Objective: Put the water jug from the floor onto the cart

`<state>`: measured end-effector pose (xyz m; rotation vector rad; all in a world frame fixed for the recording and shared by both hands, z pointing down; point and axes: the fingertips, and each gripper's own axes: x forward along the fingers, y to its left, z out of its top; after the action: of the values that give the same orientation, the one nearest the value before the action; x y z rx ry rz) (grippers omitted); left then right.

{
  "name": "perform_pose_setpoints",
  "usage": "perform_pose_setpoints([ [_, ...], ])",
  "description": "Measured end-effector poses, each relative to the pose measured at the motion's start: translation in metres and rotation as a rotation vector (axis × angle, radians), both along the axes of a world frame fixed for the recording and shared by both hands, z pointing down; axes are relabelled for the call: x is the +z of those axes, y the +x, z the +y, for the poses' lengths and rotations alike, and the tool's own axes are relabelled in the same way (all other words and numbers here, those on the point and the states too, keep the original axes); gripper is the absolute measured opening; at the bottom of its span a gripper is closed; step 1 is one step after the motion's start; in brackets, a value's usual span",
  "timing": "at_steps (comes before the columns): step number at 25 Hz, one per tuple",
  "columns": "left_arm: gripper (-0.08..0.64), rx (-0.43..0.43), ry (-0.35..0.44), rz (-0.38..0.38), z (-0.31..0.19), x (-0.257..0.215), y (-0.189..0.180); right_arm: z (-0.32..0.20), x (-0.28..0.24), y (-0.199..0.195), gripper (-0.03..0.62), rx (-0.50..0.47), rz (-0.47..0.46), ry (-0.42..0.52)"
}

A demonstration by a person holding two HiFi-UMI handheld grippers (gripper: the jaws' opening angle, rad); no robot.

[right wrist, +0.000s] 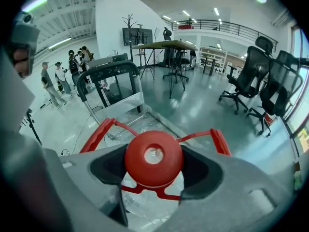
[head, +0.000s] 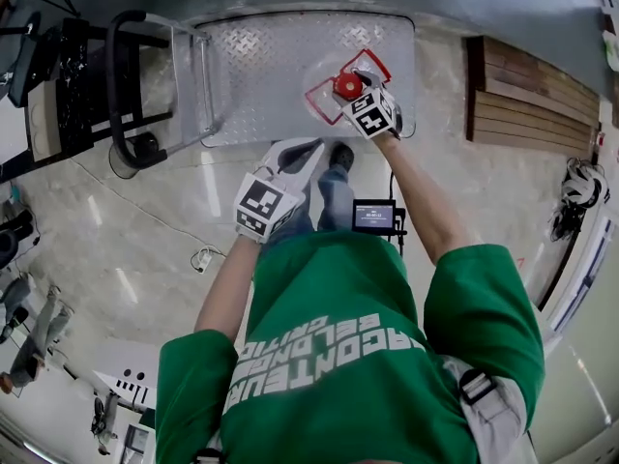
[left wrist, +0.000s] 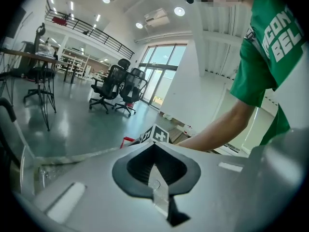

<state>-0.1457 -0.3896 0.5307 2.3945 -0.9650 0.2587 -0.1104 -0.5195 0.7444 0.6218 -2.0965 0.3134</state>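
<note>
Cart deck [head: 261, 75] below clear water jug [head: 324, 73]; red cap [right wrist: 153, 158] in right gripper [right wrist: 154, 170].

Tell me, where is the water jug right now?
In the head view the water jug is at the right end of the cart's metal deck, its red cap clamped in the right gripper.

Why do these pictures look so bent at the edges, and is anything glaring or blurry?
Head view: a wide lens bows the cart and floor, with bright streaks glaring off it. Left gripper view: dark round border, bright windows, the left hand-held gripper soft up close. Right gripper view: same border, curved railing, the water jug sharp.
</note>
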Motion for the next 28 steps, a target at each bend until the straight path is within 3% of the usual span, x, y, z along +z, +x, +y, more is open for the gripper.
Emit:
perform_pose_setpoints([
  [7,0.015,0.062,-0.034,-0.015,-0.007,0.028,0.003,-0.014,0.061,-0.014,0.301,-0.012,0.058,-0.064],
  [13,0.015,0.03,-0.1,0.024,-0.008,0.038,0.0,-0.018,0.092,-0.023,0.301,-0.04,0.1,-0.094],
  [24,0.015,0.023,-0.095,0.026,-0.017,0.045,0.006,-0.019,0.097,-0.031,0.301,-0.042,0.089,-0.083],
  [28,0.015,0.07,-0.079,0.025,-0.014,0.04,0.02,-0.017,0.098,-0.03,0.301,-0.037,0.08,-0.078],
])
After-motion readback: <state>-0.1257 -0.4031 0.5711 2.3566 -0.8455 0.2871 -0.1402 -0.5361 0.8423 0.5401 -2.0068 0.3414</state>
